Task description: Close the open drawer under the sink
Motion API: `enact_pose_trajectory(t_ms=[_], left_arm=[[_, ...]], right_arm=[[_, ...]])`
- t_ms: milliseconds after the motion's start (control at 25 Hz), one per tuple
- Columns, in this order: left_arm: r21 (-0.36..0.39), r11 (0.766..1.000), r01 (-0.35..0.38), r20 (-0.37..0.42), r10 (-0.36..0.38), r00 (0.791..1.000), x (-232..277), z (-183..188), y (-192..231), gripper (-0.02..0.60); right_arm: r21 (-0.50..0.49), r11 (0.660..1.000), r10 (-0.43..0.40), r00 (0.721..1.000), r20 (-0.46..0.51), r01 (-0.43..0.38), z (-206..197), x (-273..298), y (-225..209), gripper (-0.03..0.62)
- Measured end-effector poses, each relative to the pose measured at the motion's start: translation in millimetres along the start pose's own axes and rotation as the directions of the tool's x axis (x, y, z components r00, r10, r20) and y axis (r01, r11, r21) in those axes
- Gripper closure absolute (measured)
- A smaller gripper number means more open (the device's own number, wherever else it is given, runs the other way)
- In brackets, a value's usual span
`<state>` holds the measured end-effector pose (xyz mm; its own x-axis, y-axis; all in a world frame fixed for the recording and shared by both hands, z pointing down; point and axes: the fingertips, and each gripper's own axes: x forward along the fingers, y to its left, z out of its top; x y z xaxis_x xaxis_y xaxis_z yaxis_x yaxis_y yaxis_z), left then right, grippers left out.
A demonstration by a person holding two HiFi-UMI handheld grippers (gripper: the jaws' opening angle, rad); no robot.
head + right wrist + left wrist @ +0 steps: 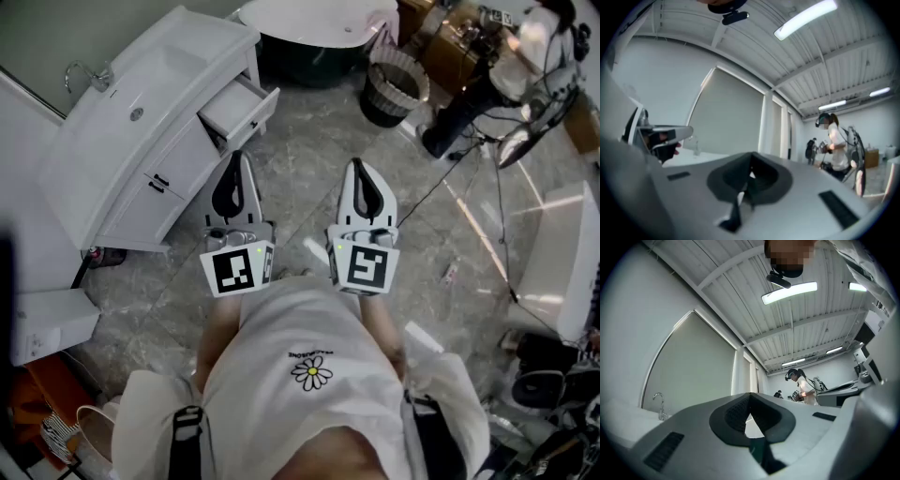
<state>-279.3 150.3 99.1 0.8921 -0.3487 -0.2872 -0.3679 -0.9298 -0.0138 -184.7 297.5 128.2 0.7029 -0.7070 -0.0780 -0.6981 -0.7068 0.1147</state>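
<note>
Nearest the head camera, one white shirt printed with a single daisy is seen. Just beyond it two white grippers are held side by side, pointing away: the left gripper and the right gripper. One cube with black square markers is carried at the near end of each, the left cube and the right cube, and the hands are hidden beneath them. In each gripper view the jaws are seen pressed together at the tips, with nothing clamped between them. One white open drawer is pulled out from the right end of the long white sink vanity at far left. It lies just beyond the left gripper's tip and apart from it. One chrome faucet stands on the vanity. One dark woven basket sits on the grey marble floor, beside one white oval bathtub that is cut off by the far edge. Stands and cables at far right are tangled and hard to make out. One small, distant person wearing a headset is visible in both gripper views.
</note>
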Motion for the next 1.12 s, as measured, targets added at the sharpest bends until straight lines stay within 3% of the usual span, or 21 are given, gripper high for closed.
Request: enact_pose_trajectory(t_ms=[360, 600, 1120], left_arm=[[0.032, 0.999, -0.017, -0.007, 0.017, 1.000, -5.5, 1.5, 0.1, 0.561], [0.056, 0.998, -0.026, -0.012, 0.026, 1.000, -5.7, -0.4, -5.2, 0.561], [0.083, 0.994, -0.075, -0.026, 0.077, 0.997, -12.1, -17.1, -34.4, 0.561]], right_arm=[[-0.003, 1.000, 0.011, 1.000, -0.012, -0.012, -3.5, -5.3, -0.2, 0.565], [0.054, 0.997, 0.050, 0.999, 0.000, -0.050, -7.2, -6.5, -4.2, 0.565], [0.069, 0.992, 0.106, 0.993, -0.060, -0.102, -49.3, -22.1, -35.1, 0.564]])
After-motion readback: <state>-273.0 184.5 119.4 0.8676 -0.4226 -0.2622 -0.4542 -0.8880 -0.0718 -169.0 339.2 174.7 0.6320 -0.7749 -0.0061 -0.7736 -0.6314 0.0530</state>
